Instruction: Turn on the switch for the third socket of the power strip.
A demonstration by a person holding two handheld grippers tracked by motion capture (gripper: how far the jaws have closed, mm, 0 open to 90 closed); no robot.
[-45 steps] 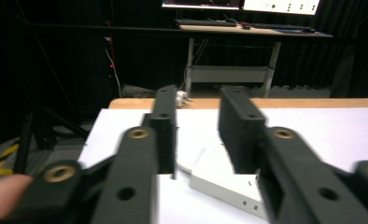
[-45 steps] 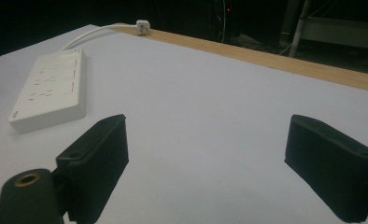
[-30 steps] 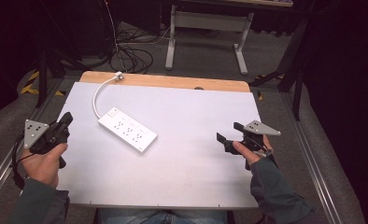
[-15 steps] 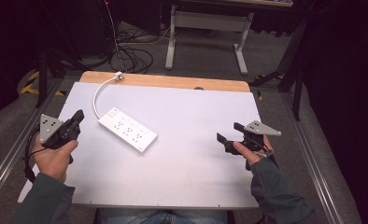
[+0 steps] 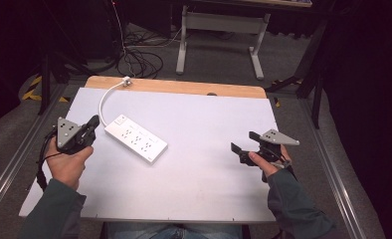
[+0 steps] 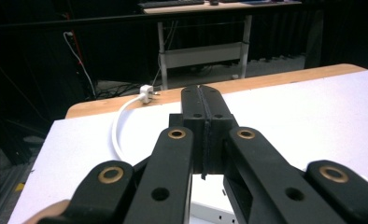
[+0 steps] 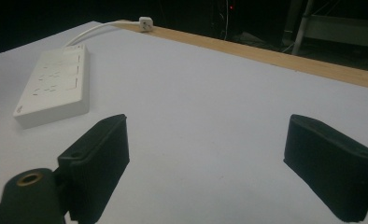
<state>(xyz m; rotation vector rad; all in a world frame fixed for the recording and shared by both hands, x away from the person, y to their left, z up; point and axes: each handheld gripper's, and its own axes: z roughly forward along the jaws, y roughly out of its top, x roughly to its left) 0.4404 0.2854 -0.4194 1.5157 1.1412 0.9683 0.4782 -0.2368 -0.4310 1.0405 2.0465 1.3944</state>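
A white power strip (image 5: 136, 138) lies slantwise on the left half of the white tabletop (image 5: 209, 189). Its white cord (image 5: 103, 99) curves back to a plug (image 5: 128, 80) resting on the wooden far edge. My left gripper (image 5: 93, 124) hovers just left of the strip's near end, jaws pressed together with nothing between them. In the left gripper view the left gripper (image 6: 203, 100) points toward the plug (image 6: 146, 91), with the strip (image 6: 205, 212) just below it. My right gripper (image 5: 244, 142) stands open at the right side, pointing left. The right gripper (image 7: 205, 140) faces the strip (image 7: 56, 86) across bare tabletop.
A wooden strip (image 5: 184, 87) borders the table's far edge. Metal rails (image 5: 15, 159) run along both sides of the table. Beyond it, cables (image 5: 139, 59) lie on the floor beside a white desk frame (image 5: 219, 30).
My left gripper has moved right across the table toward the power strip, still shut. The right gripper and the strip have stayed in place.
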